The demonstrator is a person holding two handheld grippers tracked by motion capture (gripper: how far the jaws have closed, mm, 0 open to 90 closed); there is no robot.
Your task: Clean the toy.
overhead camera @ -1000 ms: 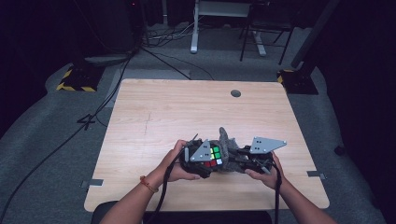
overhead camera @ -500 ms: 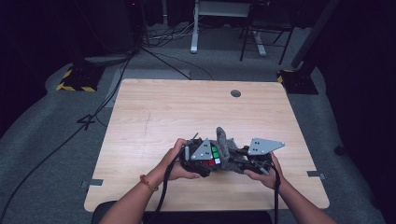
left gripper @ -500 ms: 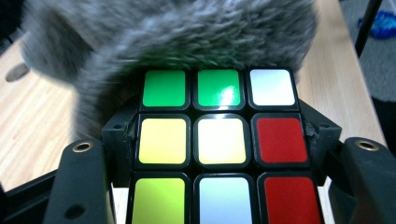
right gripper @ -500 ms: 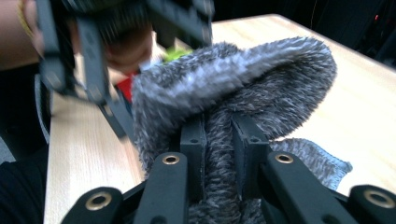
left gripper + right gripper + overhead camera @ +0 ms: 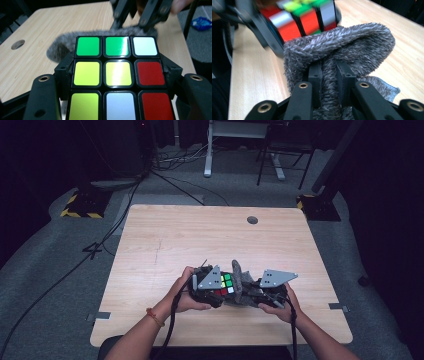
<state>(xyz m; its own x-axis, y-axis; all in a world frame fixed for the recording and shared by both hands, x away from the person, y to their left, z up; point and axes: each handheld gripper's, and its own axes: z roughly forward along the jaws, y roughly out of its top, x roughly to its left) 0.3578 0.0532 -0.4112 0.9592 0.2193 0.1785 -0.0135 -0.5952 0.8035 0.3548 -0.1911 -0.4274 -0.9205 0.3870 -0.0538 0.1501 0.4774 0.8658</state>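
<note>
A scrambled colour cube [image 5: 224, 284] sits between the jaws of my left gripper [image 5: 220, 291], which is shut on its sides. In the left gripper view the cube [image 5: 117, 75] shows green, yellow, white and red squares. My right gripper [image 5: 329, 72] is shut on a fold of grey fuzzy cloth [image 5: 342, 50]. The cloth [image 5: 240, 282] lies bunched against the far side of the cube [image 5: 302, 17]. Both grippers are held close together just above the table's near edge, with the right gripper [image 5: 252, 294] to the right of the cube.
The wooden table [image 5: 200, 235] has a round cable hole [image 5: 252, 220] at the back. Beyond it stand a desk frame [image 5: 207, 150] and a chair [image 5: 280, 155], with cables [image 5: 165, 175] on the grey floor. A blue wrapper [image 5: 202, 23] lies on the floor.
</note>
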